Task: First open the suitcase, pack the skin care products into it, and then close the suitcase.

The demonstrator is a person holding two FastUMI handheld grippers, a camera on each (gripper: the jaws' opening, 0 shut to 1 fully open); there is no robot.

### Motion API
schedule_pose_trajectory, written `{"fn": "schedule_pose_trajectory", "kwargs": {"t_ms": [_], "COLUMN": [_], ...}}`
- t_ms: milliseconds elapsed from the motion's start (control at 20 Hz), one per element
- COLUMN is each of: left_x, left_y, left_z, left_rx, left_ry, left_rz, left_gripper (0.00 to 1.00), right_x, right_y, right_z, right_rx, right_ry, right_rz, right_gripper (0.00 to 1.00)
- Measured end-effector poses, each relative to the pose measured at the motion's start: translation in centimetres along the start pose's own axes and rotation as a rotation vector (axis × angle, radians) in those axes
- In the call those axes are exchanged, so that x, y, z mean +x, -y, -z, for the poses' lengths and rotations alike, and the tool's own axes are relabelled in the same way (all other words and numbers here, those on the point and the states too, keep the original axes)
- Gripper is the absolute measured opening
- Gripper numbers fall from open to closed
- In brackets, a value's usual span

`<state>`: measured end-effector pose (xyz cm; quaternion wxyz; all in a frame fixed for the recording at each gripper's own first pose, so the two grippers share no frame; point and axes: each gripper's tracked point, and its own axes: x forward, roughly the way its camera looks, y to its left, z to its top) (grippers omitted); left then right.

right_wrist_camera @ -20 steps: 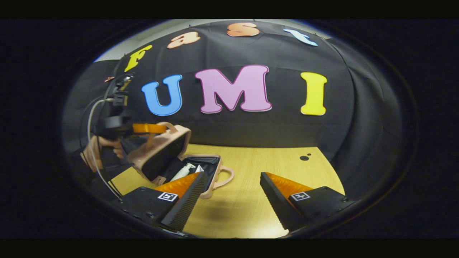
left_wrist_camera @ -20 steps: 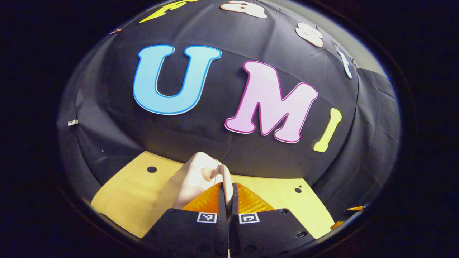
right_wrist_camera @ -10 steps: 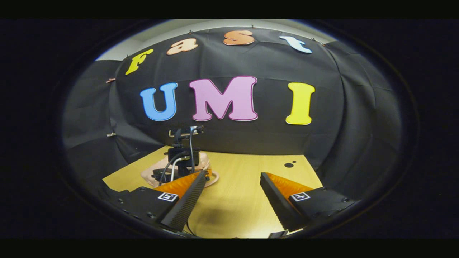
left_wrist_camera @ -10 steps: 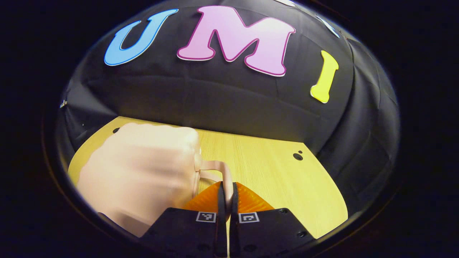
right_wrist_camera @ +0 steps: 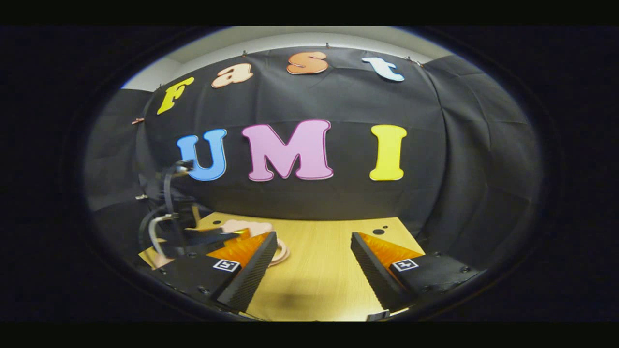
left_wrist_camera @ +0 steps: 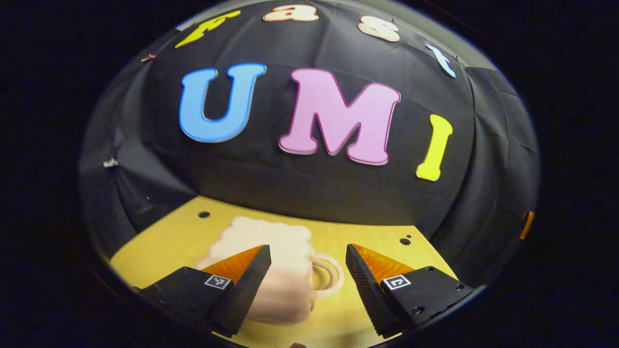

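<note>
1 pink suitcase (left_wrist_camera: 271, 270) lies closed on the table (left_wrist_camera: 387, 241), its handle between spread fingers.
2 grippers (left gripper (left_wrist_camera: 308, 280), right gripper (right_wrist_camera: 313, 270)) gape wide, holding nothing.

1. We see a small pale pink suitcase with rounded corners (left_wrist_camera: 280, 270) lying flat on the yellow wooden table (left_wrist_camera: 184, 237).
2. Its lid is shut.
3. Its looped pink handle (left_wrist_camera: 329, 275) lies on the table, pointing right in the left gripper view.
</note>
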<state>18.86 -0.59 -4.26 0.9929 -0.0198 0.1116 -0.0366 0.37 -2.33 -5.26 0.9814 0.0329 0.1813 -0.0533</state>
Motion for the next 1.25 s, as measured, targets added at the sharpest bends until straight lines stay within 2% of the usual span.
{"fn": "schedule_pose_trajectory", "kwargs": {"t_ms": [100,250,350,550,600,650,700,750,800,850,950,1000,1050,1100,1250], "left_x": [-5.0,-12.5,-16.3,-22.1,-23.1,-24.0,-24.7,-25.2,-25.6,-25.7,-26.2,-26.3,-26.4,-26.6,-26.5], "left_y": [-2.6,-5.0,-6.8,-9.7,-9.8,-9.6,-9.5,-9.7,-9.8,-9.8,-9.8,-9.9,-10.0,-10.1,-10.2], "left_z": [-4.6,-9.2,-10.7,-11.3,-11.0,-10.5,-10.2,-9.8,-9.6,-9.1,-8.6,-8.6,-8.7,-8.8,-9.5], "left_rx": [0.029,0.021,0.035,0.140,0.154,0.157,0.152,0.148,0.144,0.140,0.124,0.119,0.118,0.119,0.133], "left_ry": [0.083,0.160,0.189,0.244,0.244,0.240,0.236,0.230,0.219,0.209,0.198,0.197,0.191,0.193,0.214], "left_rz": [-0.036,0.002,0.019,0.030,0.045,0.064,0.079,0.092,0.101,0.112,0.123,0.123,0.121,0.121,0.112], "left_gripper": [0.96,0.96,0.96,0.96,0.96,0.92,0.96,0.96,0.96,0.96,0.96,0.92,0.92,0.96,0.96], "right_x": [-0.8,-2.8,-4.9,-9.3,-10.1,-10.7,-11.2,-11.8,-12.1,-12.7,-13.3,-13.6,-13.9,-14.1,-14.9], "right_y": [-1.6,-3.9,-5.1,-7.7,-8.1,-8.4,-8.7,-8.8,-8.9,-9.0,-8.9,-8.8,-8.7,-8.5,-7.9], "right_z": [-2.7,-5.4,-6.4,-6.6,-6.5,-6.3,-6.2,-6.0,-5.9,-5.9,-5.9,-5.8,-5.6,-5.7,-5.9], "right_rx": [0.006,-0.005,-0.002,0.025,0.025,0.020,0.012,0.006,0.004,0.008,0.017,0.015,0.012,0.011,0.021], "right_ry": [0.058,0.129,0.164,0.211,0.221,0.224,0.230,0.231,0.228,0.230,0.238,0.236,0.233,0.236,0.241], "right_rz": [-0.002,0.000,0.010,0.015,0.020,0.026,0.034,0.041,0.046,0.053,0.066,0.068,0.072,0.077,0.091], "right_gripper": [0.97,0.97,0.97,0.97,0.94,0.97,0.97,0.97,0.90,0.97,0.97,0.97,0.90,0.97,0.97]}}
